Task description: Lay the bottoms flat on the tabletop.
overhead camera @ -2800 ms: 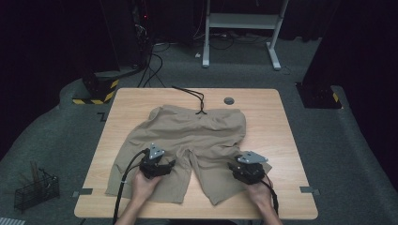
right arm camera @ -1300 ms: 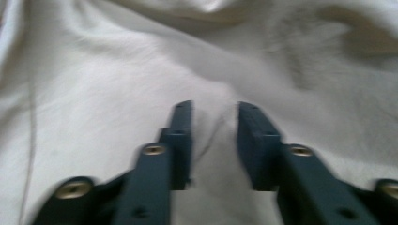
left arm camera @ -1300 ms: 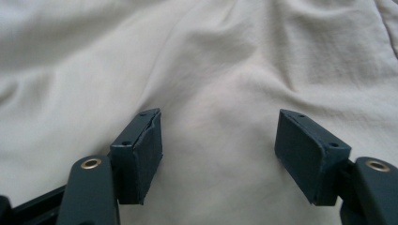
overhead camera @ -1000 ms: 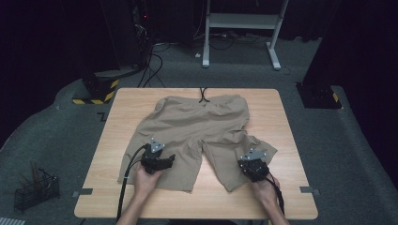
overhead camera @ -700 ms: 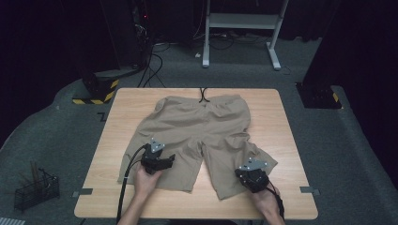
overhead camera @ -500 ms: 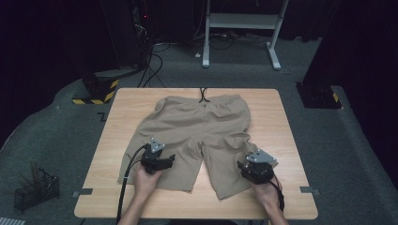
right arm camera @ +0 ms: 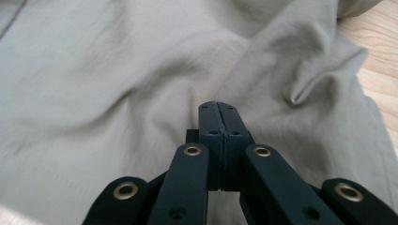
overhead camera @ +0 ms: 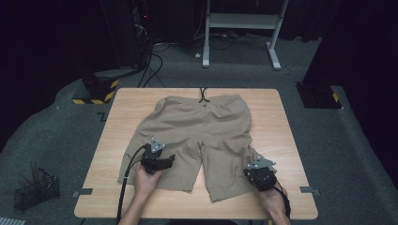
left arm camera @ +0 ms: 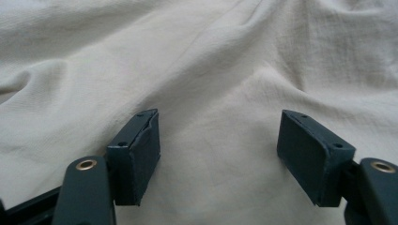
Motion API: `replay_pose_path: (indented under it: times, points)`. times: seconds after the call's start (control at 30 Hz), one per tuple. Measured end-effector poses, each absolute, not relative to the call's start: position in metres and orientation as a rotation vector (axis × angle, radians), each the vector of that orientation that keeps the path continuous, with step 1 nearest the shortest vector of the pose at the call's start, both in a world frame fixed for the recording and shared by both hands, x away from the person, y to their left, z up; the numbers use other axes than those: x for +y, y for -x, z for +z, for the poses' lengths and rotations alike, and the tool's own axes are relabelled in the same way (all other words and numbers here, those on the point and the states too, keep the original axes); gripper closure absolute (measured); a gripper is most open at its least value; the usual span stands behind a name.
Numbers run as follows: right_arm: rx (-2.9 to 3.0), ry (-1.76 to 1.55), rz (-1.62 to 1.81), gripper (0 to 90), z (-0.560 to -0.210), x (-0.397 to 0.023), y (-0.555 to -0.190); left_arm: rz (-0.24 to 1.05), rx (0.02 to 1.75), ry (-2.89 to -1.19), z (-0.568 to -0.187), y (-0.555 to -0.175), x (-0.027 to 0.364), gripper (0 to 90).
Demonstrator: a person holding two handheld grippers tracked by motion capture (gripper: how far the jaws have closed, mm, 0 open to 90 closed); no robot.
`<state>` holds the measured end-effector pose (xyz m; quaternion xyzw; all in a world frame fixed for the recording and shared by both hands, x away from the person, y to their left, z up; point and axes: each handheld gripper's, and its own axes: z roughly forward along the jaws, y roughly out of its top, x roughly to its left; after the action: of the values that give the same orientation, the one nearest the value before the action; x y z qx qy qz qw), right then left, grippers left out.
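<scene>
Lying flat on the worktop (overhead camera: 117,122), the khaki shorts (overhead camera: 197,136) have the waistband at the far edge and both legs pointing toward the person, the dark drawstring (overhead camera: 202,96) trailing off the far rim. Spread this way, the cloth looks mid-smoothing: each hand works one leg near its hem.

Left tongs (overhead camera: 162,161) rest on the left leg, jaws standing wide apart with bare cloth between the pads (left arm camera: 141,154) (released, nothing pinched). Judged from that, they serve as a weight or anchor holding that leg still.

Right tongs (overhead camera: 259,176) sit at the outer hem of the right leg. Their jaws have just been closing after a brief opening, and in the right gripper view the pads (right arm camera: 219,136) meet face to face. Whether a thin fold of cloth is caught between them I cannot tell; the fabric puckers toward the tips, so a pinch is likely. A raised crease (right arm camera: 305,89) stands just beyond them, with bare wood (right arm camera: 375,61) beside it.

Edges and room: the right leg's hem lies near the right rim of the worktop, so little margin for pulling outward. Near edge has a bare strip below both hems. Left side has more open wood. Off the worktop: a wire basket (overhead camera: 35,192) on the floor at left, a white desk frame (overhead camera: 241,21) well behind.
</scene>
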<state>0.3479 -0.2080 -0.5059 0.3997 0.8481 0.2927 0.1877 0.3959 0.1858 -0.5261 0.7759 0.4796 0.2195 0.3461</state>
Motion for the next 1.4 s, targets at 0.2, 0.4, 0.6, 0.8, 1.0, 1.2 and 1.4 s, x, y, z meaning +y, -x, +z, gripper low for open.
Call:
replay_pose_path:
  times: [0.2, 0.4, 0.6, 0.8, 1.0, 1.2, 1.4]
  points:
    - [2.144, -1.222, 0.947, 65.6, -0.473, -0.227, -0.37, 0.57, 1.245, -2.014, -0.526, -0.396, 0.186, 30.1]
    - [2.193, -1.367, 0.814, 63.2, -0.492, -0.227, -0.419, 0.57, 1.248, -2.012, -0.526, -0.396, 0.186, 30.0]
    - [2.315, -1.303, 0.753, 89.7, -0.504, -0.221, -0.416, 0.57, 1.25, -2.008, -0.526, -0.396, 0.186, 29.9]
    - [2.162, -1.236, 0.741, 89.8, -0.471, -0.246, -0.385, 0.569, 1.249, -2.011, -0.526, -0.396, 0.186, 29.8]
    - [2.182, -1.326, 0.665, 84.7, -0.486, -0.261, -0.377, 0.569, 1.249, -2.011, -0.526, -0.396, 0.186, 29.8]
    - [2.102, -1.391, 0.828, 58.1, -0.484, -0.259, -0.39, 0.57, 1.248, -2.012, -0.526, -0.396, 0.186, 29.8]
    - [2.061, -1.442, 0.907, 61.8, -0.478, -0.252, -0.421, 0.571, 1.25, -2.011, -0.526, -0.396, 0.186, 29.8]
